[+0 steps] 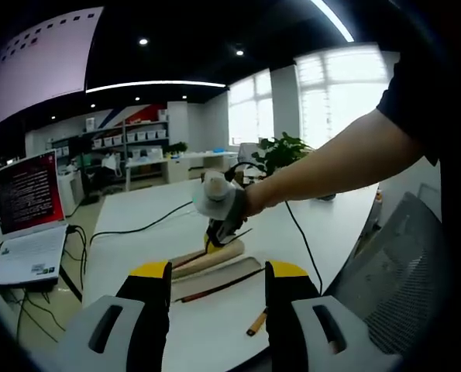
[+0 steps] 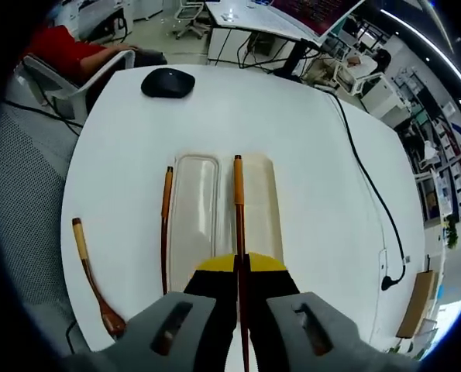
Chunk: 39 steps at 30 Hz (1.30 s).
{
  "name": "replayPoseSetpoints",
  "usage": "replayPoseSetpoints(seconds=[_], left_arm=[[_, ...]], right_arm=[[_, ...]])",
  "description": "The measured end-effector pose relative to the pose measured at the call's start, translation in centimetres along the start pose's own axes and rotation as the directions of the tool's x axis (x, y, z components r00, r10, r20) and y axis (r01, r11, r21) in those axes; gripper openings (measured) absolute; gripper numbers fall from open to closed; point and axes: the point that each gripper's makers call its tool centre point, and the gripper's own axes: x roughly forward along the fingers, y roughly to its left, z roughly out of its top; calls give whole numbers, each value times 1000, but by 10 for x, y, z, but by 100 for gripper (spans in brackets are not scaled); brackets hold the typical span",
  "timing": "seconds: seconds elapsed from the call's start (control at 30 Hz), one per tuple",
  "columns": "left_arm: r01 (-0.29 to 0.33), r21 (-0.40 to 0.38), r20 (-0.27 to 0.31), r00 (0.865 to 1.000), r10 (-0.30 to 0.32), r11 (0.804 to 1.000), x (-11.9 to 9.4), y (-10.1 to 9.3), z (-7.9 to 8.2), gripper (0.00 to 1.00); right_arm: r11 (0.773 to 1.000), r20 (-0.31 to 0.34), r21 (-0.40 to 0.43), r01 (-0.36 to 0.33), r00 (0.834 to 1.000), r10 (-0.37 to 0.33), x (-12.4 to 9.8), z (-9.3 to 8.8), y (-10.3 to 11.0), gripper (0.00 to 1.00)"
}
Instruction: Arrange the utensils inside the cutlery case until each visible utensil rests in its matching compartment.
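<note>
The cutlery case lies open on the white table (image 2: 137,139), a clear lid (image 2: 195,209) beside a cream tray (image 2: 265,205). My right gripper (image 2: 240,265) is shut on a dark chopstick (image 2: 237,201) that runs along the seam between lid and tray. A second chopstick (image 2: 166,225) lies on the table left of the lid. Further left rests a wooden spoon (image 2: 91,271). In the left gripper view, my left gripper (image 1: 217,273) hangs open above the near table edge with nothing between its jaws. Beyond it lies the case (image 1: 215,267), with the right gripper (image 1: 222,221) over it.
A black mouse (image 2: 168,81) sits at the far end of the table. A black cable (image 2: 362,170) runs along the right side. A laptop (image 1: 29,225) stands on a neighbouring desk. A person's arm (image 1: 331,167) reaches in from the right, and a mesh chair (image 1: 404,271) stands close by.
</note>
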Motion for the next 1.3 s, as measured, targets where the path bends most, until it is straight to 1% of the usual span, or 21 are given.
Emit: replayPoseSetpoints(seconds=[0.4,0.5,0.57,0.77,0.97,1.07,1.3], left_arm=[[2,-8,-11,1000,-2,1000,2,1,-2,49],[4,-9,-13,1000,-4,1000,2,1,-1,49],[5,-10,-13,1000,-5,1000,2,1,-1,49],[4,-13,-15,1000,-4,1000,2,0,0,49],[2,-16,-11,1000,-3,1000,2,0,0,49],[0,-21,0,1000,0,1000,2,1,1,49],[1,-22,-9,1000,-2,1000,2,1,-3,49]], right_arm=[[1000,-19,-1,-31,999,31,15,-3,-4,0],[999,-33,-4,-41,999,40,20,-4,-7,0],[999,-34,6,-51,998,52,22,-3,-7,0],[998,-42,1,-65,997,65,29,-2,-8,0],[997,-55,3,-76,996,76,34,-7,-12,0],[996,-69,17,-85,994,86,39,-10,-11,0],[995,-74,17,-95,993,96,47,-10,-10,0]])
